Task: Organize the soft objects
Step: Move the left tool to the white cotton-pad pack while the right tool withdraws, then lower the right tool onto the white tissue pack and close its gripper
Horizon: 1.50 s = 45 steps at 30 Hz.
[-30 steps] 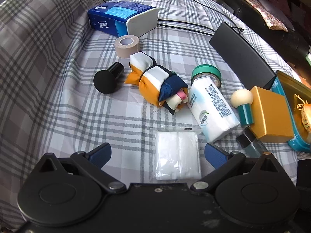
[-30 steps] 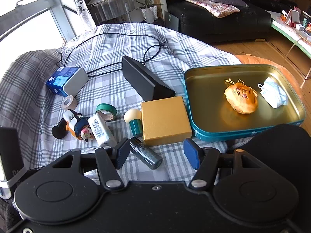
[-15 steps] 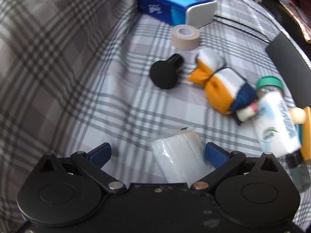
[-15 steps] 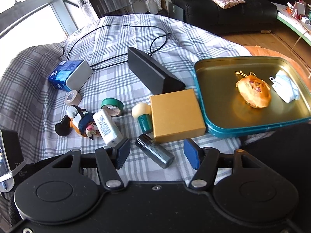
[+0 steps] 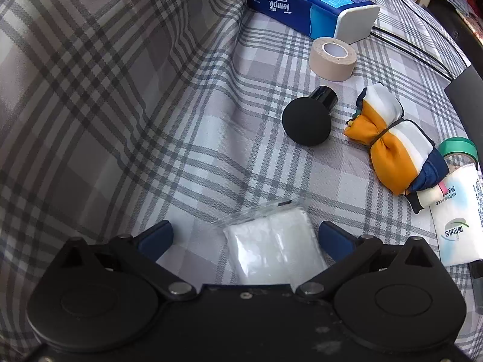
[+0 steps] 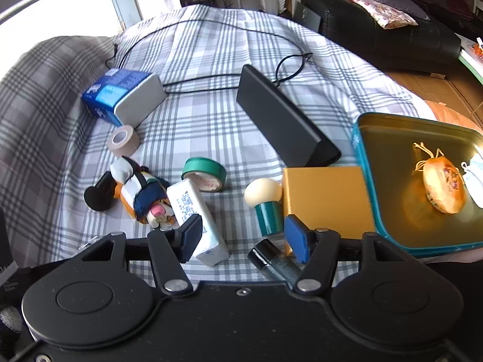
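my left claw (image 5: 244, 236) stands with its jaws wide apart and pitched steeply down, and the clear packet of white cotton pads (image 5: 273, 249) now lies flat on the plaid cloth (image 5: 105, 120) between the blue fingertips (image 5: 155, 236), close to the right-hand one but not pressed by either; a second ago that packet sat further out ahead of the jaws, so i have slid in over it and i judge the next step is to lower and pinch. beyond the packet, ahead and to the right, sit the black puff (image 5: 306, 120), the orange and white cloth bundle (image 5: 395, 147), the tan tape roll (image 5: 332, 57) and the blue tissue box (image 5: 311, 3). my right claw (image 6: 241, 235) is half apart, its jaws closing a little, with nothing gripped: the white tissue pack (image 6: 197, 220) lies just behind its left pad and the dark bottle (image 6: 276, 261) lies low by its right one. it has swung leftward, so the teal tray (image 6: 365, 163), already holding the orange pouch (image 6: 443, 187) and a face mask (image 6: 474, 181), sits off to its right, where i judge the soft things belong.
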{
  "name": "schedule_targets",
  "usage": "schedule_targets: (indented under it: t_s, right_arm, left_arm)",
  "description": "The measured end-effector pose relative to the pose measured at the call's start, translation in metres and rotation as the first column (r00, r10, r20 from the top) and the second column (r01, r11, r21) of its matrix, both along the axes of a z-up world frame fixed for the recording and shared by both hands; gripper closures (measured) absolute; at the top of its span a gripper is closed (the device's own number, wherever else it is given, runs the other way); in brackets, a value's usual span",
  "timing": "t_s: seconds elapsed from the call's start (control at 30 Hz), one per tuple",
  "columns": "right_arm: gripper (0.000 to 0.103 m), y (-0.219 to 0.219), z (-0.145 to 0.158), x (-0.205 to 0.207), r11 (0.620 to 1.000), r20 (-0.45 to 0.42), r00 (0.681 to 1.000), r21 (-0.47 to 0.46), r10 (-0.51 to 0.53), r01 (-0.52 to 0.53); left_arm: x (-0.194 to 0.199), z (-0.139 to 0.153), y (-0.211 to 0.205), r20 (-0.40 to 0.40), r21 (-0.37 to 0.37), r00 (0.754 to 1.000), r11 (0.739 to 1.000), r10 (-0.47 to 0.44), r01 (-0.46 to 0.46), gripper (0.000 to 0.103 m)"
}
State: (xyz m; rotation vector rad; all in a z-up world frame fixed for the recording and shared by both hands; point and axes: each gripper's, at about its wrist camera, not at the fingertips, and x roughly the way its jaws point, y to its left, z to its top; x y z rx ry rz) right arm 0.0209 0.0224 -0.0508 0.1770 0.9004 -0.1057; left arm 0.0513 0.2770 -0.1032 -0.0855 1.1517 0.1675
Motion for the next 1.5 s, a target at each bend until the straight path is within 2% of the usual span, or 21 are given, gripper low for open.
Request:
schedule_targets:
  t_s: [0.3,0.47,0.57,0.63,0.77,0.8,0.87,1.0,1.13,1.2,1.33,1.43,1.5]
  right_arm:
    - [0.045,0.032,-0.013,-0.004,0.988,-0.006,0.988,0.0,0.154,-0.154]
    - [0.045,0.045,-0.01,-0.013,0.959,0.048,0.958,0.0,0.284,-0.285]
    - [0.045,0.045,-0.005,-0.017,0.941,0.072,0.941,0.051,0.33,-0.334]
    - [0.045,0.043,-0.003,-0.017,0.944,0.093,0.943,0.065,0.318,-0.325]
    - [0.045,0.032,-0.003,-0.012,0.976,0.094,0.973,0.047,0.21,-0.215]
    - [0.046,0.029,-0.005,-0.008,0.982,0.081,0.979,0.028,0.185,-0.188]
    - [0.053,0.023,-0.007,-0.003,0.991,0.075,0.988,-0.016,0.133,-0.132]
    - [0.053,0.01,-0.006,0.001,0.99,0.083,0.996,-0.139,0.021,-0.01]
    - [0.053,0.012,0.003,-0.006,0.995,0.127,0.988,-0.053,0.089,-0.083]
    - [0.053,0.026,0.004,-0.008,0.987,0.128,0.98,-0.071,0.153,-0.145]
    - [0.055,0.047,-0.01,-0.006,0.966,0.072,0.971,-0.143,0.229,-0.217]
    - [0.056,0.042,-0.019,-0.003,0.962,0.047,0.979,-0.205,0.196,-0.183]
    - [0.056,0.029,-0.017,-0.002,0.973,0.054,0.99,-0.198,0.13,-0.117]
  left_arm:
    - [0.001,-0.001,-0.001,0.003,0.002,1.0,1.0,-0.008,0.008,0.0]
    - [0.001,-0.001,0.0,0.003,0.0,1.0,1.0,-0.007,0.007,0.0]
    - [0.001,0.0,0.0,0.003,0.0,1.0,1.0,-0.008,0.008,0.0]
    - [0.001,0.0,0.0,0.003,0.0,1.0,1.0,-0.008,0.008,0.0]
    - [0.001,0.0,0.0,0.004,0.0,1.0,1.0,-0.007,0.007,0.0]
    - [0.001,0.0,0.0,0.003,0.0,1.0,1.0,-0.008,0.008,0.0]
    - [0.001,0.0,0.0,0.003,-0.001,1.0,1.0,-0.008,0.008,0.0]
    - [0.001,0.0,0.0,0.004,0.001,1.0,1.0,-0.008,0.008,0.0]
    - [0.001,0.0,0.0,0.004,0.001,1.0,1.0,-0.009,0.009,0.0]
    - [0.001,-0.001,0.0,0.004,0.0,1.0,1.0,-0.009,0.009,0.0]
    - [0.001,-0.001,0.0,0.004,0.0,1.0,1.0,-0.01,0.01,0.0]
    - [0.001,-0.001,0.0,0.004,0.0,1.0,1.0,-0.01,0.01,0.0]
    - [0.001,-0.001,0.0,0.005,0.001,1.0,1.0,-0.01,0.01,0.0]
